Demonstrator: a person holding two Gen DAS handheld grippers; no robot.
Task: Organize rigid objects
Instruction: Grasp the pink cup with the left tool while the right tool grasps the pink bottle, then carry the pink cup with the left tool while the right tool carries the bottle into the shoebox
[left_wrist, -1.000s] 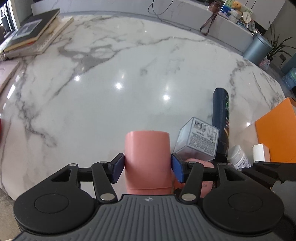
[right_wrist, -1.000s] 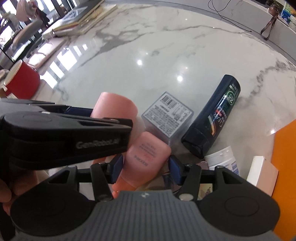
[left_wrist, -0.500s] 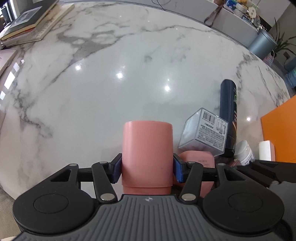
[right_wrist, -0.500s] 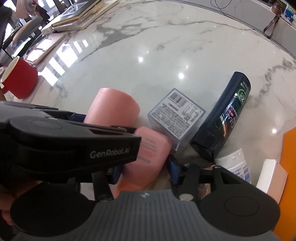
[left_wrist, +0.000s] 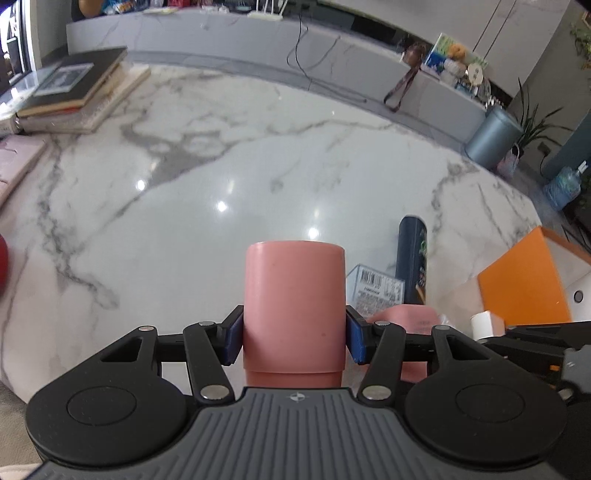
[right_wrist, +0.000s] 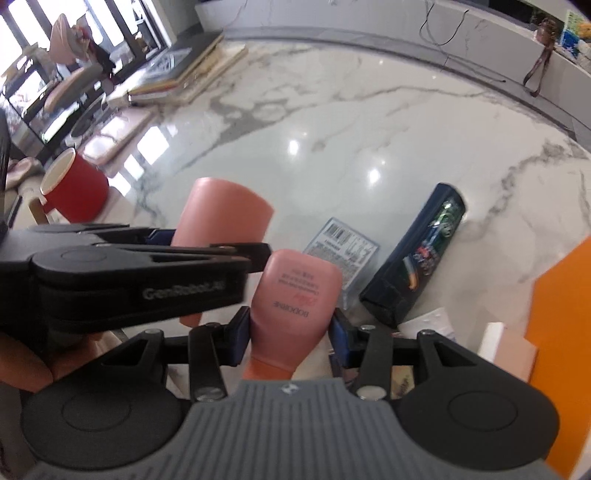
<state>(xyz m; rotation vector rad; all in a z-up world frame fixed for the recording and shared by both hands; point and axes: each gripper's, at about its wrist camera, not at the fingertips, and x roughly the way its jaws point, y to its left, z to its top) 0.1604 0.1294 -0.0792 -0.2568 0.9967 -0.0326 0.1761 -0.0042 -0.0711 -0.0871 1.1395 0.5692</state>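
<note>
Lifting both catches off marble table (left_wrist: 184, 229): left gripper (left_wrist: 294, 338) clamping pink cup (left_wrist: 294, 306), half-wide; right gripper (right_wrist: 290, 339) pinching pink bottle (right_wrist: 295, 295), narrower than a second ago. Pile losing two items. Remaining at 1 o'clock: clear box (right_wrist: 343, 240), dark bottle (right_wrist: 417, 258). Orange box (left_wrist: 524, 280) crowding 3 o'clock; bare marble opening at 12.

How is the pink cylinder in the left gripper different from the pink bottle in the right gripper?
The pink cylinder is smooth, round and unmarked; the pink bottle is flatter, with printed text. The cylinder keeps one width along its length, while the bottle narrows to a neck near the right gripper. The cylinder fills a wider gap in the left gripper than the bottle does in the right one. Both are salmon pink and clamped between blue pads.
</note>
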